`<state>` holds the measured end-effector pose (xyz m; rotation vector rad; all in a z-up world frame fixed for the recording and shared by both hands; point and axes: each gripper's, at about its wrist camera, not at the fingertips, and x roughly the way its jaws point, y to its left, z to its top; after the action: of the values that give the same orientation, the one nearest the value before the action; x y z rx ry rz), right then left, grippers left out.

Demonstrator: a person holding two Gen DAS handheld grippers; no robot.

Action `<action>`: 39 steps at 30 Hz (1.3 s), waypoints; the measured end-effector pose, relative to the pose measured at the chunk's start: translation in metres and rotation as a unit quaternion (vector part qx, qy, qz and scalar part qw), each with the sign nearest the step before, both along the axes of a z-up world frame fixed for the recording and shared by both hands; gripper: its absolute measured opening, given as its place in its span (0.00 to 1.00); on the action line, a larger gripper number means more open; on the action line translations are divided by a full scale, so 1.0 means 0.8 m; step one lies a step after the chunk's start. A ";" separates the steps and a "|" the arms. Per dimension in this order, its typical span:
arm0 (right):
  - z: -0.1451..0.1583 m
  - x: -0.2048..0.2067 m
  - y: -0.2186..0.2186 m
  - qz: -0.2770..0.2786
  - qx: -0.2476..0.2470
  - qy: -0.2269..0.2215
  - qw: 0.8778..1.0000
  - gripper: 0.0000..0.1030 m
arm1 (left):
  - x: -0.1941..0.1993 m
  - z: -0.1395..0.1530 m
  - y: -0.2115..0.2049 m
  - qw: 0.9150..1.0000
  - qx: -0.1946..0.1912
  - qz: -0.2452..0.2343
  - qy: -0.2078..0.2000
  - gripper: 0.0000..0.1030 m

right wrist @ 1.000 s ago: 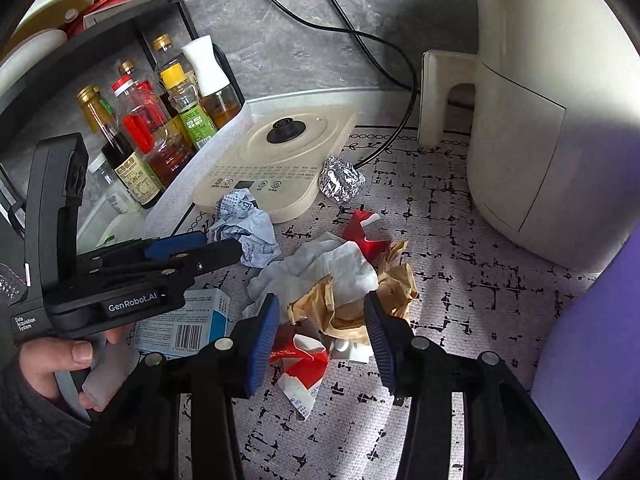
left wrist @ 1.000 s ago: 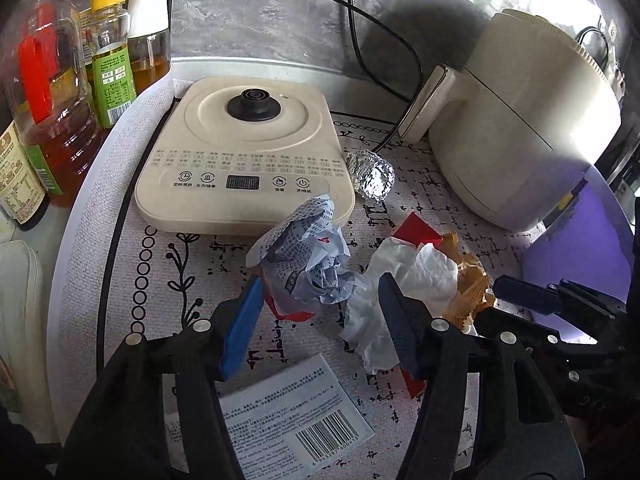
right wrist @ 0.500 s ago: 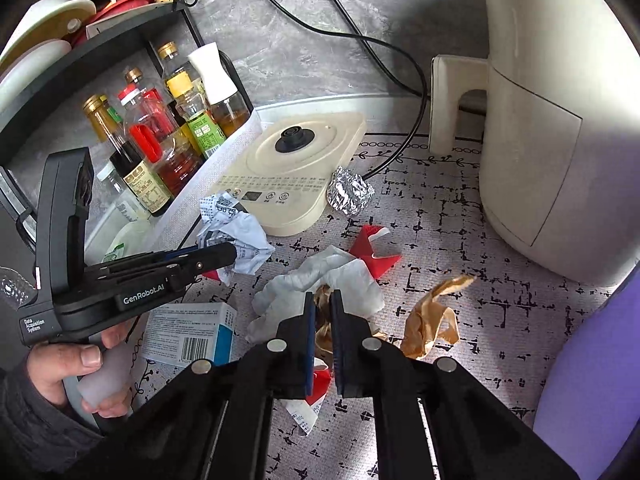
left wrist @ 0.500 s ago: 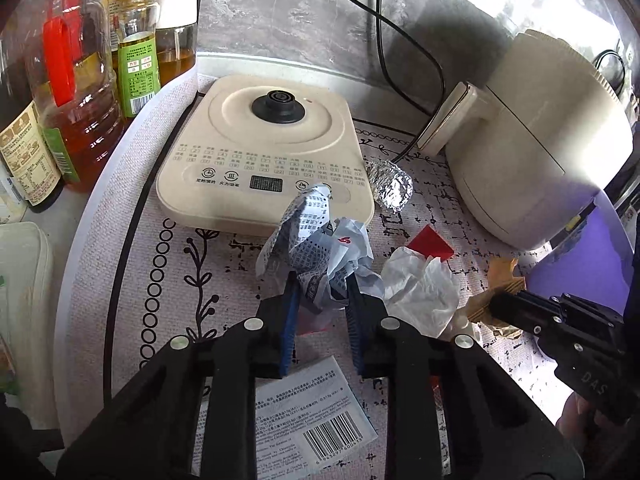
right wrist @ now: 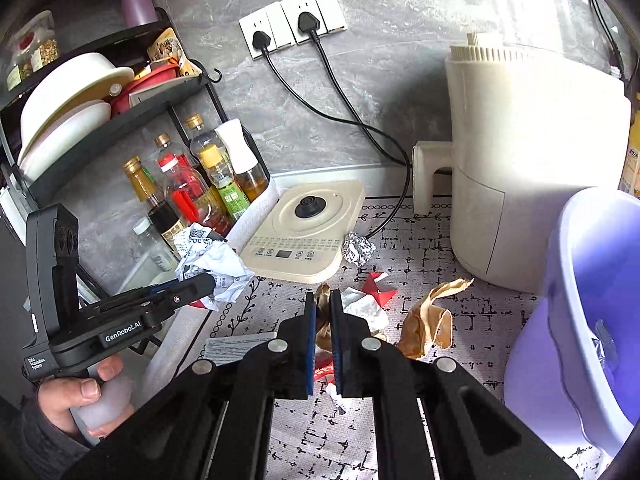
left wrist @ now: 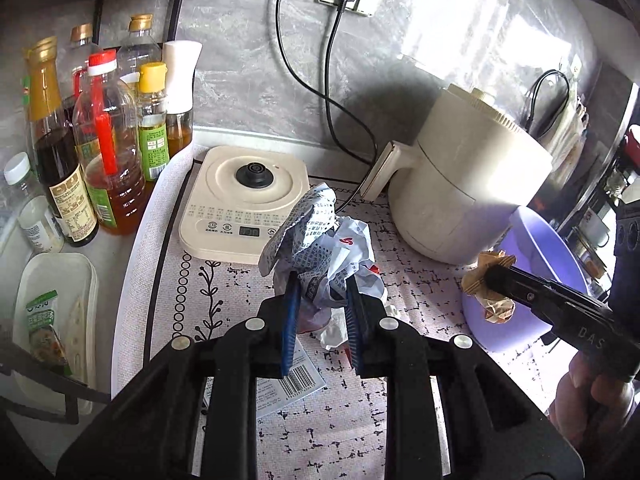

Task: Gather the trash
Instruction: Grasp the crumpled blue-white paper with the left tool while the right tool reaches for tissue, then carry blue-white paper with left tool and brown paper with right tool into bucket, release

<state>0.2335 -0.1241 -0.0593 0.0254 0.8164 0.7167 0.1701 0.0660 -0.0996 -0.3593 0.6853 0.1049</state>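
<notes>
Left wrist view: the left gripper is clamped on a crumpled printed paper wad, its jaws having closed from wide apart a second ago, and the wad now hangs clear of the patterned mat where it lay before. The leaflet with a barcode is half hidden under the fingers. Right wrist view: the right gripper has pinched together on a brown paper scrap, lifted off the pile; another brown scrap, white tissue, red wrapper and foil ball stay on the mat. The purple bin is cut off at the right. Both grippers tilt downward; a hand grips the left handle.
</notes>
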 end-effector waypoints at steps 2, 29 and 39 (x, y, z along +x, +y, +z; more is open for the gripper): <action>0.018 -0.014 -0.009 -0.011 0.008 -0.010 1.000 0.07 | -0.012 0.013 -0.005 1.000 0.005 -0.005 -0.011 0.21; 0.143 -0.052 -0.160 -0.106 0.079 -0.075 0.988 0.07 | -0.014 0.105 -0.132 0.989 0.022 -0.112 -0.093 0.21; 0.127 0.039 -0.245 -0.095 0.078 -0.057 0.991 0.11 | 0.063 0.097 -0.207 0.993 0.021 -0.090 -0.075 0.21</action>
<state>0.2643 -0.3200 0.0423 0.1998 0.6383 0.5954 0.2204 -0.0995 -0.0222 -0.2602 0.5626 -0.0787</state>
